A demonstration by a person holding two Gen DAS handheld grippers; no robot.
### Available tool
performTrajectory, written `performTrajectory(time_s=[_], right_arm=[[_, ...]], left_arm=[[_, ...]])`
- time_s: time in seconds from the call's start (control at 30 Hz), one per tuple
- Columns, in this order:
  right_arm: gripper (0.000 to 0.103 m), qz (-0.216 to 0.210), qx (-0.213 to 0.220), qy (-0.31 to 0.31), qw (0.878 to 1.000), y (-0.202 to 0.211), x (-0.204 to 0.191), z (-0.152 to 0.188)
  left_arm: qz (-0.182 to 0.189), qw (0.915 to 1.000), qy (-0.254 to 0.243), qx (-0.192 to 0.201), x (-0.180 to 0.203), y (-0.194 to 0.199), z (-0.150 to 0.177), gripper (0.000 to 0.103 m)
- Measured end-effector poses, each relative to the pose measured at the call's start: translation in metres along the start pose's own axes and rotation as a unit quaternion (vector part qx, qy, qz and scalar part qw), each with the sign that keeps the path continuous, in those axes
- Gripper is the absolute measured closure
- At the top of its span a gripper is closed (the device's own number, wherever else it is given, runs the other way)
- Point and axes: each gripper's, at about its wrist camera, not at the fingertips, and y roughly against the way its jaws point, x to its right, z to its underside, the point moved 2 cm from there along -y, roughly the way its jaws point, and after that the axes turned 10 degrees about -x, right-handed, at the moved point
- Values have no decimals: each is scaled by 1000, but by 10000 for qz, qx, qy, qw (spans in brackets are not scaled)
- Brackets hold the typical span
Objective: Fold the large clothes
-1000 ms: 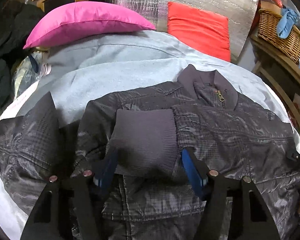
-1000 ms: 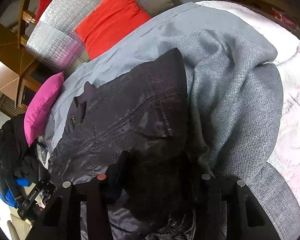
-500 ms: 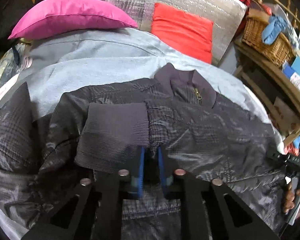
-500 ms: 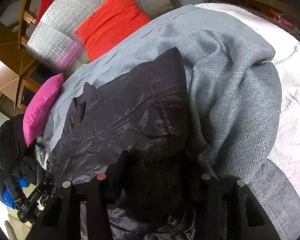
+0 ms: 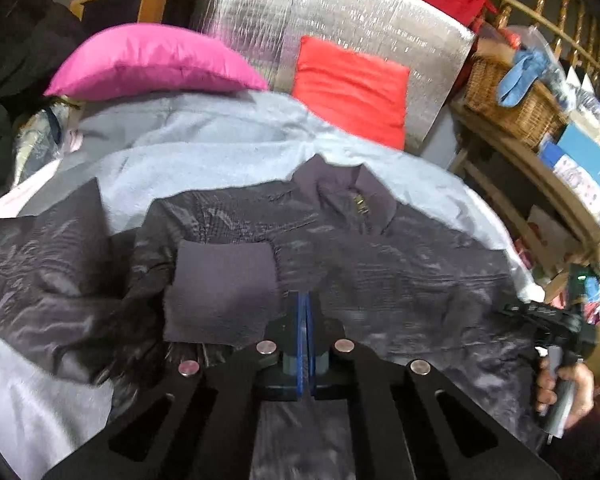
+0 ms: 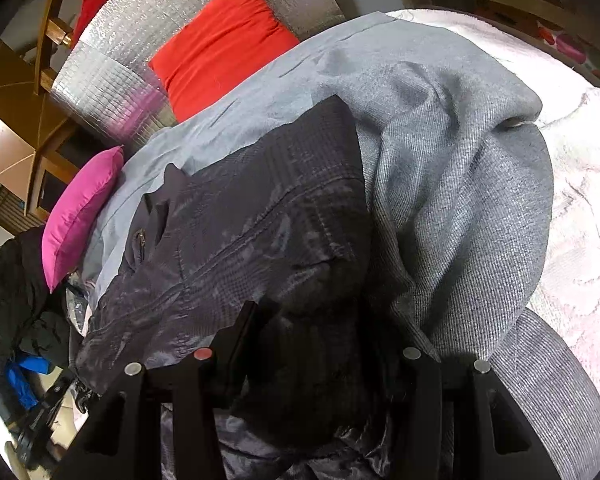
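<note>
The dark shiny checked jacket (image 5: 380, 264) lies face up on the pale grey blanket (image 5: 204, 160) of the bed, collar toward the red cushion (image 5: 352, 88). 1 sleeve is already folded in, its ribbed knit cuff (image 5: 220, 292) on the chest. The left claw (image 5: 305, 312) is pressed together just beside that cuff, pinching nothing I can make out. The right claw (image 6: 324, 332) stands part spread around a bunched dark fold at the jacket's other side; whether it grips, I cannot tell. To fold well, take a firm bite of that sleeve, lift it clear and lay it flat across the chest, cuffs level
</note>
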Motion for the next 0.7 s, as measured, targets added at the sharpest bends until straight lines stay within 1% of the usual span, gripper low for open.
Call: performTrajectory(time_s=[0.07, 0.1, 0.13, 0.2, 0.23, 0.27, 0.3, 0.33, 0.37, 0.4, 0.43, 0.47, 0.5, 0.53, 0.57, 0.6, 0.63, 0.67, 0.7], right_arm=[[50, 76, 57, 34, 9999, 1, -2, 2], [50, 114, 79, 50, 9999, 2, -2, 2], [50, 170, 105, 71, 9998, 2, -4, 4], [48, 256, 148, 107, 9995, 3, -6, 6], [43, 287, 154, 124, 9994, 4, -6, 7], [36, 364, 139, 123, 9992, 7, -7, 8], [34, 394, 121, 95, 9991, 9, -6, 9], [34, 317, 103, 20, 9994, 14, -3, 10], [34, 201, 108, -110, 9997, 21, 1, 11], [33, 98, 145, -256, 9995, 28, 5, 12], [30, -31, 260, -475, 9985, 41, 13, 13], [27, -97, 385, -602, 9974, 50, 18, 13], [26, -147, 677, -781, 9945, 68, 26, 15], [24, -143, 845, -844, 9927, 77, 30, 16], [23, -147, 1108, -877, 9899, 92, 34, 18], [23, -184, 1270, -828, 9883, 101, 35, 20], [23, -226, 1368, -724, 9877, 106, 33, 21], [23, -265, 1422, -569, 9878, 110, 29, 22], [23, -300, 1453, -396, 9881, 111, 24, 21]], left_arm=[[83, 9998, -14, 159, 3, 17, 6, 101], [44, 9997, -37, 219, 3, 22, 8, 101], [-64, 9996, -54, 269, 2, 27, 10, 101], [-434, 9987, -21, 270, -5, 30, 13, 101], [-589, 9979, 26, 261, -11, 31, 14, 99], [-730, 9969, 148, 234, -23, 35, 15, 91], [-790, 9962, 275, 231, -34, 39, 16, 71], [-869, 9948, 458, 263, -47, 45, 17, 57], [-1003, 9918, 712, 350, -63, 54, 17, 32], [-1197, 9865, 978, 534, -82, 66, 18, 22], [-1372, 9810, 1170, 716, -99, 77, 19, 22], [-1628, 9721, 1424, 913, -123, 92, 20, 21], [-1802, 9653, 1605, 1001, -140, 99, 21, 20], [-1960, 9572, 1840, 1069, -160, 106, 24, 16], [-2022, 9501, 2107, 1098, -181, 111, 27, 15], [-1965, 9434, 2438, 1093, -204, 114, 31, 15], [-1877, 9374, 2727, 1081, -223, 115, 34, 15], [-1779, 9295, 3056, 1044, -245, 112, 38, 15], [-1690, 9257, 3235, 992, -259, 108, 40, 15]])
